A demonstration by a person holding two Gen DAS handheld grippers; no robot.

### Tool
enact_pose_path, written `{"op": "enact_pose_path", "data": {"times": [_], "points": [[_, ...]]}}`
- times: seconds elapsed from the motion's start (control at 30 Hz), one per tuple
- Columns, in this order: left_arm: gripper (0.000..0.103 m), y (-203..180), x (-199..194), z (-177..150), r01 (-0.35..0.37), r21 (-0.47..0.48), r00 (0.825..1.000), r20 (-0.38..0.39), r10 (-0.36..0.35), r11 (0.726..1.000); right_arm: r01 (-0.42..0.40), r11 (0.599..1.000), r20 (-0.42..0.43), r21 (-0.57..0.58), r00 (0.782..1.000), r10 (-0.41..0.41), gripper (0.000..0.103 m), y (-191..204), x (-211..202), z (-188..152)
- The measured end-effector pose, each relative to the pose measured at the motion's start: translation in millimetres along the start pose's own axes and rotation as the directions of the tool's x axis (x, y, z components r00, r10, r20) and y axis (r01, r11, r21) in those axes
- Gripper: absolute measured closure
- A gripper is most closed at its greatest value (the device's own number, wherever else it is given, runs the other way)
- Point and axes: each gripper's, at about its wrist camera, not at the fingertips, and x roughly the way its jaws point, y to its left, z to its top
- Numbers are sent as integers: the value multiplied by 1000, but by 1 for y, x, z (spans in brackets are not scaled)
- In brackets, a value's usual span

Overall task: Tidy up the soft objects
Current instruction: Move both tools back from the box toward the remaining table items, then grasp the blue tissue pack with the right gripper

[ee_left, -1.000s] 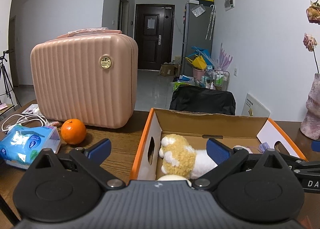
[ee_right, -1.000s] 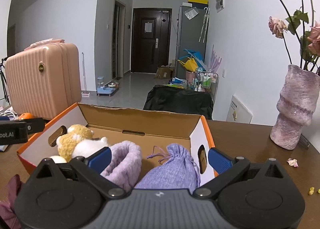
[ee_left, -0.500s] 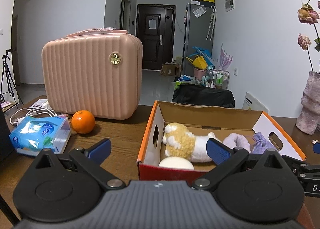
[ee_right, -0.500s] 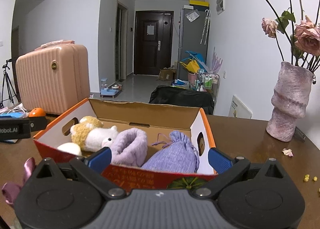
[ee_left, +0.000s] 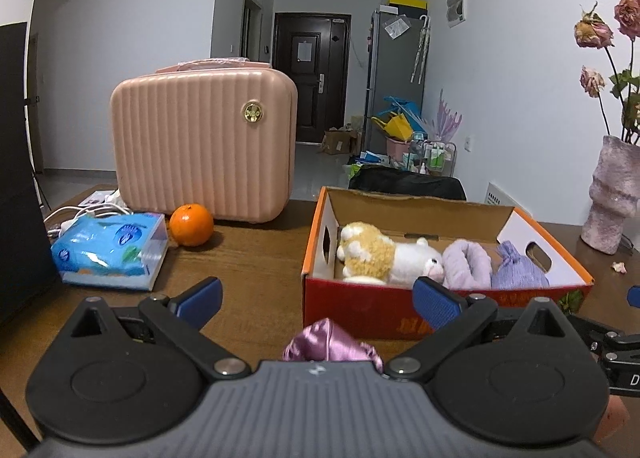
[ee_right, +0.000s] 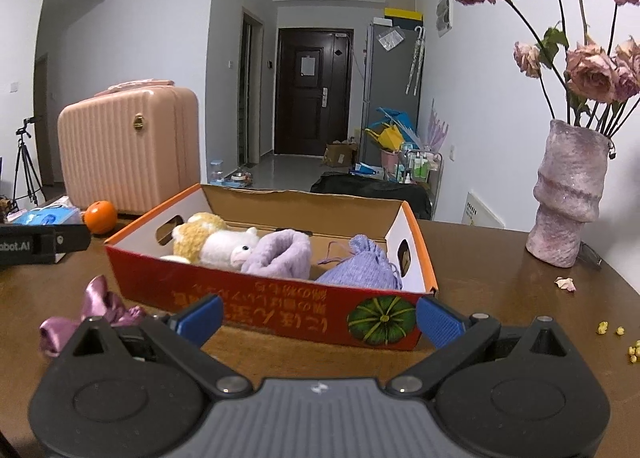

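Observation:
An orange cardboard box point(ee_left: 360, 312) point(ee_right: 280, 306) stands on the wooden table. Inside lie a yellow-and-white plush toy point(ee_left: 380, 254) point(ee_right: 216, 242), a lilac fuzzy slipper point(ee_left: 468, 264) point(ee_right: 282, 254) and a purple drawstring pouch point(ee_left: 518, 270) point(ee_right: 360, 268). A shiny pink satin scrunchie point(ee_left: 330, 346) point(ee_right: 94, 310) lies on the table in front of the box's left end. My left gripper point(ee_left: 316, 300) is open, held back from the box with the scrunchie just below it. My right gripper point(ee_right: 318, 316) is open in front of the box's near wall, with nothing between its fingers.
A pink ribbed case point(ee_left: 204, 142) stands at the back left, with an orange point(ee_left: 191, 224) and a blue tissue pack point(ee_left: 110, 252) in front of it. A pink vase point(ee_right: 568, 194) of dried roses is at the right. Crumbs point(ee_right: 616, 334) dot the table's right side.
Both grippers have pulled back and up from over the box, so its near wall and the scrunchie on the table have come into view. Both stay open.

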Motion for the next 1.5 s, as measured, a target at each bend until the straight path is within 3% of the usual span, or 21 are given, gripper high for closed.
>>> {"op": "enact_pose_path", "data": {"times": [0.67, 1.5], "points": [[0, 30, -47, -35, 6, 4, 1000, -30, -6, 1000, -31, 998, -11, -47, 999, 31, 0, 26, -42, -32], [0, 58, -59, -54, 86, 49, 992, -94, -81, 995, -56, 998, -96, 19, 994, 58, 0, 55, -58, -61]]}}
